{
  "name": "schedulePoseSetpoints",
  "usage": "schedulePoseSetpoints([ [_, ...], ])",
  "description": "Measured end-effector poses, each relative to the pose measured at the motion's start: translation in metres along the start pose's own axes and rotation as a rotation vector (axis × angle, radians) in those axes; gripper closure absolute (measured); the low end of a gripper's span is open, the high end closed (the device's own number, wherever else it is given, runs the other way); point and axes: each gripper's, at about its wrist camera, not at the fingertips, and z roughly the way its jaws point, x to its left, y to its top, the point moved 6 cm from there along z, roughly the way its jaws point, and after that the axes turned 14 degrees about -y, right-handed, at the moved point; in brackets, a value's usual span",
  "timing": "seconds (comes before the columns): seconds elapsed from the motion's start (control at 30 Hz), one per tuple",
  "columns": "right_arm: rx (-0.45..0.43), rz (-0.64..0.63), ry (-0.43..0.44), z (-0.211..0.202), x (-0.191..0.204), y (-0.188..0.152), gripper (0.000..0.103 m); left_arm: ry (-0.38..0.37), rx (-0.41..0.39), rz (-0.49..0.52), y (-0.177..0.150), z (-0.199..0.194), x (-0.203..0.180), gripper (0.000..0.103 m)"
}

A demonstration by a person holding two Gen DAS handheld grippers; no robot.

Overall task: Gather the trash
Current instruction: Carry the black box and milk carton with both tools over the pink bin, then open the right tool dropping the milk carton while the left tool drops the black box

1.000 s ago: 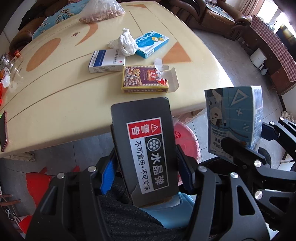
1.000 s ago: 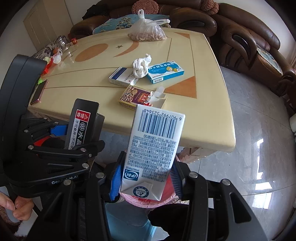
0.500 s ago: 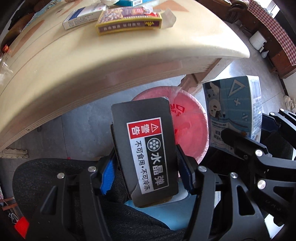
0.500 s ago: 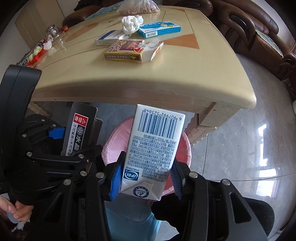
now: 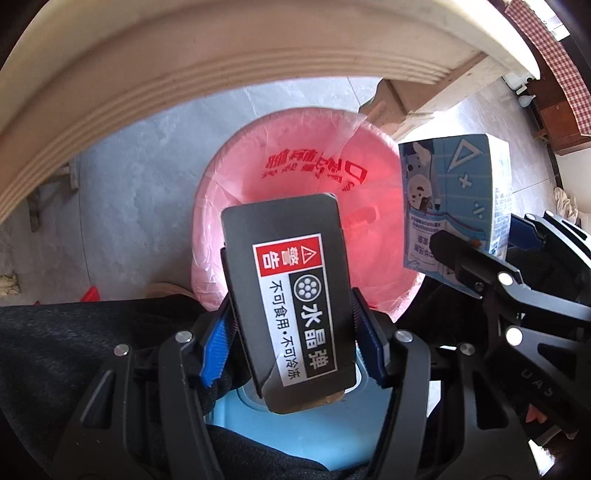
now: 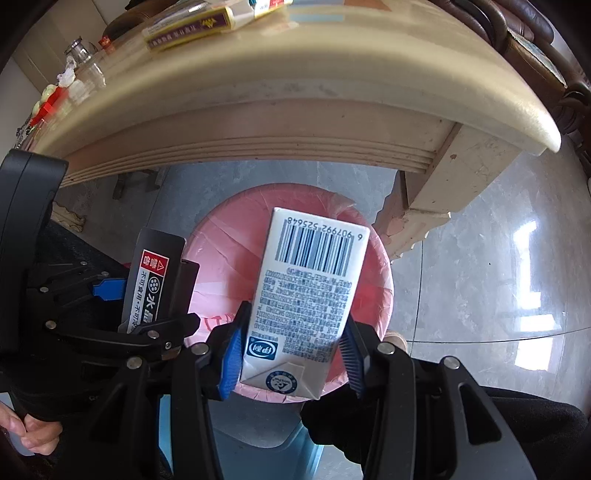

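Observation:
My left gripper [image 5: 293, 341] is shut on a black box [image 5: 288, 295] with a red warning label. It holds the box over the near rim of a bin lined with a pink bag [image 5: 295, 147]. My right gripper [image 6: 291, 354] is shut on a white and blue milk carton [image 6: 310, 291], barcode side up, above the same pink-lined bin [image 6: 229, 236]. The carton also shows at the right of the left wrist view [image 5: 458, 199], and the black box at the left of the right wrist view [image 6: 151, 280].
The cream table edge [image 6: 295, 122] arches over the bin, with a table leg [image 6: 417, 206] to its right. Small boxes [image 6: 188, 29] lie on the tabletop. A blue plastic seat [image 5: 314, 435] and my dark trouser legs are below the grippers. Grey tiled floor surrounds the bin.
Both grippers have dropped from tabletop height to below the table edge and moved over the pink-lined bin. Each keeps its grip on its item.

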Motion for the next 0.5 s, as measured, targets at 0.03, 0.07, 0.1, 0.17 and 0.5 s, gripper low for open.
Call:
schedulePoseSetpoints([
  [0.03, 0.008, -0.001, -0.003, 0.006, 0.000, -0.001, 0.058, -0.001, 0.010, -0.007, 0.002, 0.006, 0.003, 0.045],
  [0.07, 0.017, 0.000, -0.003, 0.013, 0.001, -0.001, 0.058, -0.007, 0.023, -0.015, 0.002, 0.010, 0.006, 0.045],
  [0.1, 0.027, 0.003, 0.001, 0.018, 0.002, -0.002, 0.058, -0.015, 0.035, -0.026, 0.005, 0.013, 0.007, 0.045],
  [0.17, 0.050, 0.005, 0.008, 0.031, 0.002, -0.003, 0.058, -0.027, 0.056, -0.046, 0.009, 0.021, 0.016, 0.045],
  [0.5, 0.130, 0.011, 0.028, 0.070, -0.002, -0.007, 0.058, -0.089, 0.134, -0.100, 0.024, 0.057, 0.025, 0.045],
])
